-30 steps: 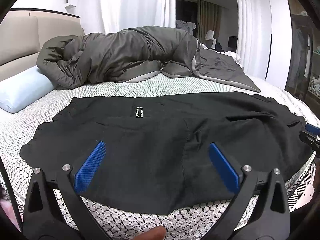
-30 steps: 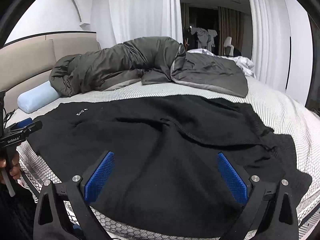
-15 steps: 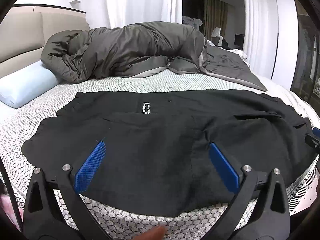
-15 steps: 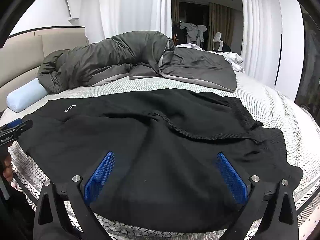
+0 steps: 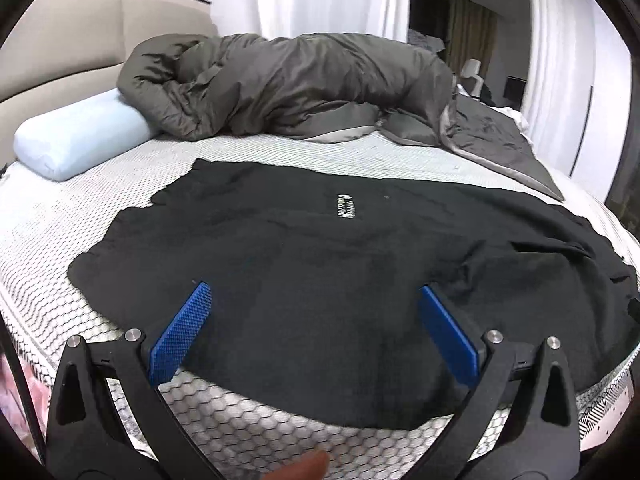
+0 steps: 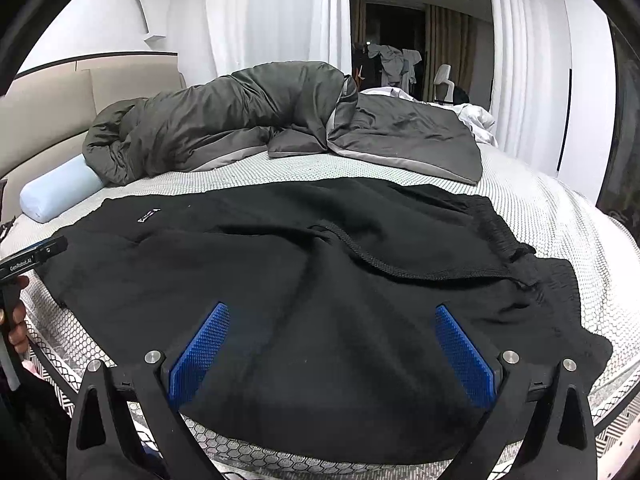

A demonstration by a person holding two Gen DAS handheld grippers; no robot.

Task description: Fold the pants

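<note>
Black pants (image 5: 320, 272) lie spread across the bed, with a small white label (image 5: 345, 205) on the cloth. In the right wrist view the same pants (image 6: 304, 280) show a drawstring (image 6: 372, 258) and the ribbed waistband (image 6: 504, 232) at the right. My left gripper (image 5: 314, 326) hovers open over the near edge of the pants, nothing between its blue pads. My right gripper (image 6: 332, 342) is open too, above the cloth near the waist end. The left gripper's tip (image 6: 36, 256) shows at the left edge of the right wrist view, a hand (image 6: 18, 330) below it.
A grey duvet (image 5: 288, 88) is bunched along the far side of the bed, with a light blue pillow (image 5: 80, 140) at the left by the beige headboard (image 5: 60, 48). The honeycomb-patterned mattress edge (image 5: 240, 428) runs just under both grippers. White curtains (image 6: 264, 16) hang behind.
Both grippers have risen and tilted slightly, so the pants sit lower in view. The pants lie where they were. The jaws stay open.
</note>
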